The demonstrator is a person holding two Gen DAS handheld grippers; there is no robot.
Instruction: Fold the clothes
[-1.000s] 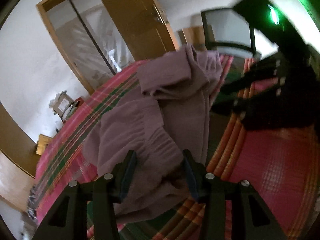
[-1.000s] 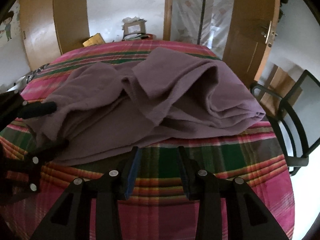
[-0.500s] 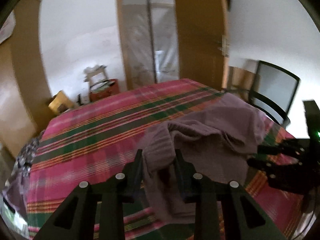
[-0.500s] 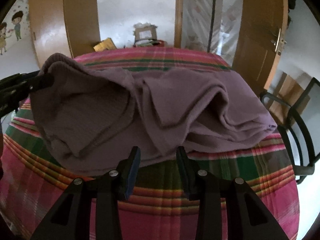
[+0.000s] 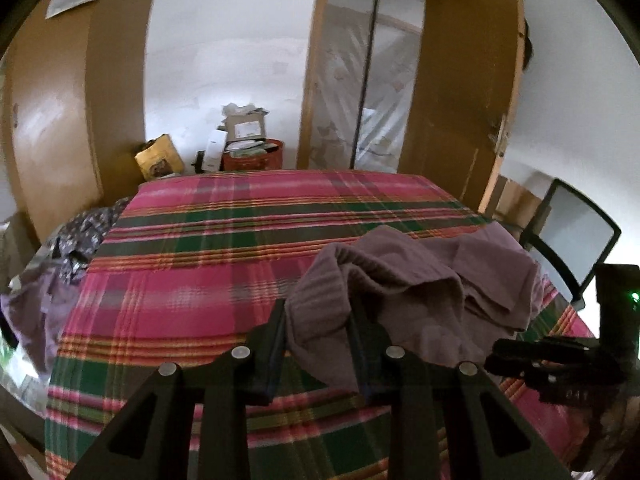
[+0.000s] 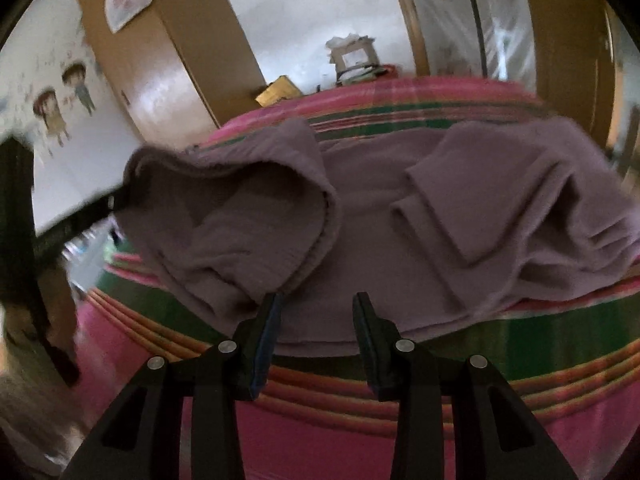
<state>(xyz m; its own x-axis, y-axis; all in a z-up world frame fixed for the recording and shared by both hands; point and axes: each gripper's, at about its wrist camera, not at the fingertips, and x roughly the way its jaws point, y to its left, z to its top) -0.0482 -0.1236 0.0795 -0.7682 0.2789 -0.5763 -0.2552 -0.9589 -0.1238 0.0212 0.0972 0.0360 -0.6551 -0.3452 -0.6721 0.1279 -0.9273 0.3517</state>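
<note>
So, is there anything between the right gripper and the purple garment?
Nothing visible is. The right gripper is open, and the garment lies just past its fingertips on the plaid cover. The left gripper holds one corner up, off to the side.

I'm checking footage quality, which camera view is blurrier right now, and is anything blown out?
Right wrist view is blurrier: the purple garment and wall stickers smear. Left wrist view is sharper on the plaid bedspread, though the chair backs onto washed-out brightness.
</note>
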